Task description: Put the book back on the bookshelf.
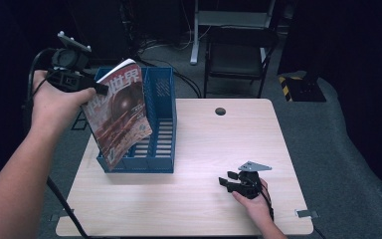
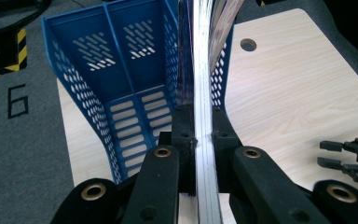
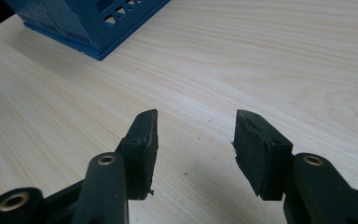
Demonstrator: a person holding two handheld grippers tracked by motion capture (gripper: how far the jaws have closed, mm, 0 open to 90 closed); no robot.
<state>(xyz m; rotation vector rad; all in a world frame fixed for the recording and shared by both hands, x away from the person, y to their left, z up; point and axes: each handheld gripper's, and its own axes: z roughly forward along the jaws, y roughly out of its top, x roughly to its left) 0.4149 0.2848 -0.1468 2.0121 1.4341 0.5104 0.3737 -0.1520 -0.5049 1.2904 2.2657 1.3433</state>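
The magazine is held tilted above the blue file rack, which stands at the far left of the counter; its lower corner is seen low in front of the rack's near left end, though contact cannot be told. It is pinched at its upper left edge by the left gripper. In the left gripper view the magazine is seen edge-on, its pages clamped between the two fingers, and the rack's slotted floor and perforated walls are shown from above. In the high view the cover's red picture and large white characters are shown instead. The right gripper is rested low over the counter's near right part, well apart from the rack. In the right gripper view its fingers are spread with nothing but bare wood between them, and a corner of the rack is seen beyond.
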